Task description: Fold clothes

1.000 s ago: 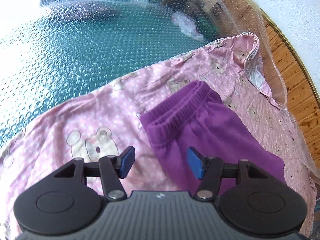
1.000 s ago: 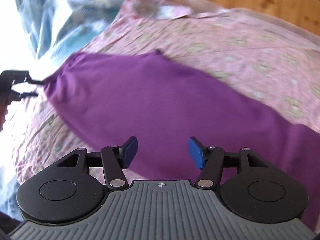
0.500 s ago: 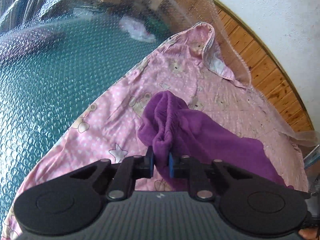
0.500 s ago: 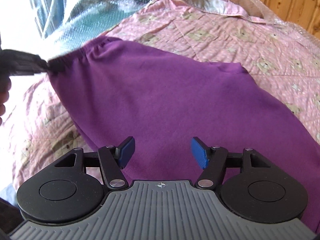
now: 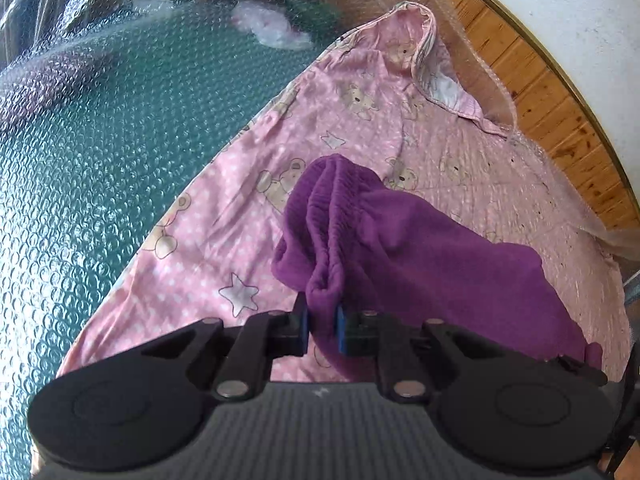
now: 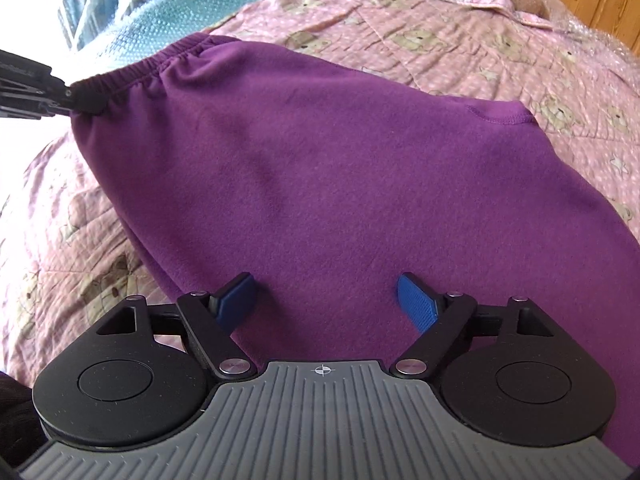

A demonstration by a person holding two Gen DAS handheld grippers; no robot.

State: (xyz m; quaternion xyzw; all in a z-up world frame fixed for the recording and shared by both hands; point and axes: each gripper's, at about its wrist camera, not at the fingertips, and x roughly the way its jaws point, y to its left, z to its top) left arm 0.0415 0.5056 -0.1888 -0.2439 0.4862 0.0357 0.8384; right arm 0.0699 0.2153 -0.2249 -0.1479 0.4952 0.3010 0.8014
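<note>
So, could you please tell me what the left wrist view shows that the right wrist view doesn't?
Only the left wrist view shows the left claw from behind, shut on the bunched waistband, plus the white wall. Only the right wrist view shows the right claw, open above the flat cloth, and the purple garment's seam. Both show the garment, the pink bear-print quilt and bubble wrap.

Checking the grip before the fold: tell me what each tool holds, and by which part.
The left tool is clamped on the purple pants at the bunched elastic waistband. The right tool holds nothing; its jaws have just opened wider above the fabric.
</note>
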